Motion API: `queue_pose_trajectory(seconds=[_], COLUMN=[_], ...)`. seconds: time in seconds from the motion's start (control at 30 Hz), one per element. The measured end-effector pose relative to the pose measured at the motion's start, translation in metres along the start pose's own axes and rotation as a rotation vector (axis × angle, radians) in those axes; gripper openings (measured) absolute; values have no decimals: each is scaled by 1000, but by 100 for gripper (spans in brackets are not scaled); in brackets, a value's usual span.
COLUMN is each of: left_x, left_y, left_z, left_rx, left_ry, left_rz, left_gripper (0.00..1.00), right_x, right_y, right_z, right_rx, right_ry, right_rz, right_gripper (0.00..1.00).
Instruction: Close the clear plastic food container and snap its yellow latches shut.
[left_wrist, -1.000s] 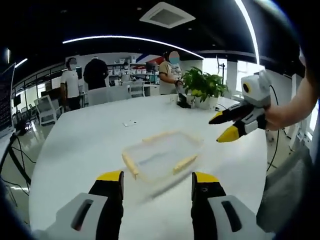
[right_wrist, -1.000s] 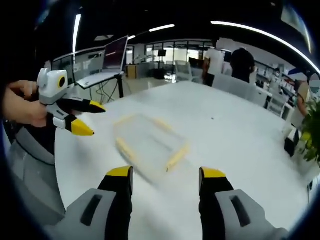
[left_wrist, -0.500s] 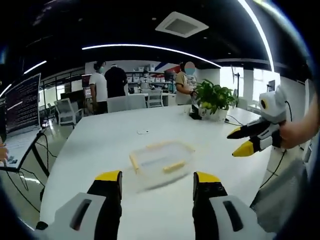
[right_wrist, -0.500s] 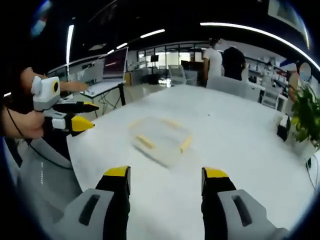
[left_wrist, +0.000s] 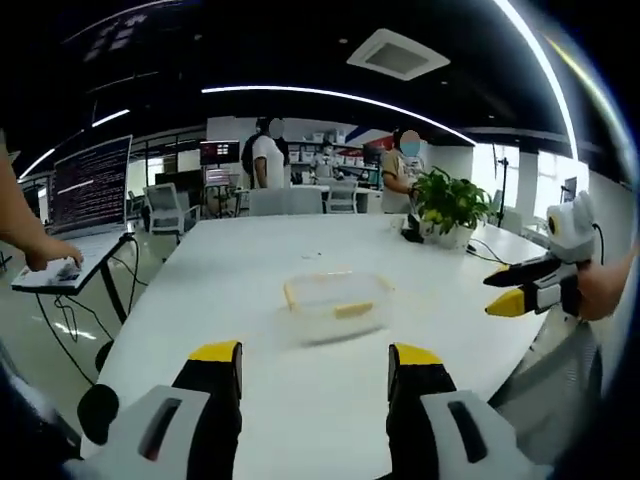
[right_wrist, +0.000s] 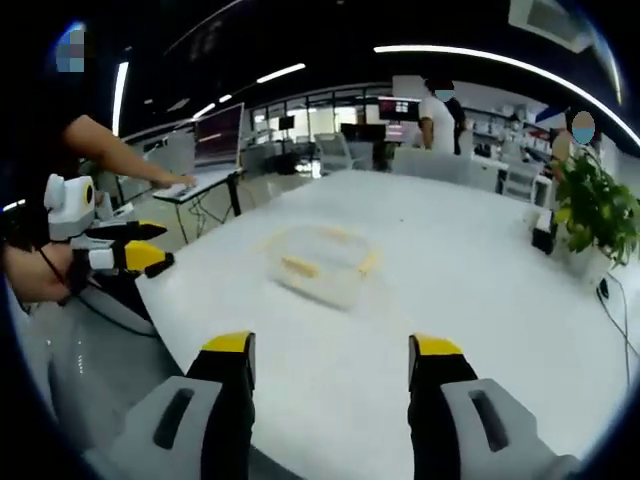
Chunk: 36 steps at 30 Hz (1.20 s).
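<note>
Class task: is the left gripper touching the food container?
Apart. The right gripper view shows the left gripper off the table's edge, bare tabletop before the container.

Bright ceiling light strips (left_wrist: 330, 95), strong fisheye bending, slightly soft focus.

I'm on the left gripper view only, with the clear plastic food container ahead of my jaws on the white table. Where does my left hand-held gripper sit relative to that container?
Observer: In the right gripper view, the left hand-held gripper hangs off the edge of the white table. It is apart from the clear plastic food container and touches nothing.
Operator: Seen from outside, are its jaws open?
Observer: Yes, its two yellow tips stand apart with nothing between them.
Operator: And the right one's own jaws?
Observer: The right hand-held gripper has its jaws wide apart and empty, short of the container, with bare table between.
</note>
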<state>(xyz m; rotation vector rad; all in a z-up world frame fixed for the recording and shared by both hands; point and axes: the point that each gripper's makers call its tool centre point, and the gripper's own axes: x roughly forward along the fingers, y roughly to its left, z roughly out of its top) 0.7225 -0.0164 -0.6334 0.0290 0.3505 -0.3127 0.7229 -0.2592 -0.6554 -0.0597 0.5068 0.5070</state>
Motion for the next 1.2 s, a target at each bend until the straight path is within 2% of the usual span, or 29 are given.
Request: queue_pose_trajectory(seconds=[0.1, 0.17, 0.2, 0.23, 0.47, 1.2], left_x=[-2, -1, -1, 0, -2, -1], left_y=[-3, -4, -4, -4, 0, -1], left_z=[-5, 0, 1, 1, 0, 2], left_rx=[-4, 6, 5, 6, 10, 35], left_ry=[11, 0, -4, -4, -7, 0], left_rz=[-4, -9, -9, -7, 20, 9], left_gripper=[53, 53, 53, 53, 53, 53], right_x=[-1, -2, -4, -4, -2, -1], right_y=[7, 9, 5, 4, 4, 8], right_z=[-2, -4, 0, 2, 1, 2], right_rx=[-12, -28, -81, -93, -84, -82], right_ry=[-3, -8, -20, -34, -26, -16], right_rz=[2, -3, -27, -34, -32, -18], right_gripper=[59, 59, 58, 58, 57, 55])
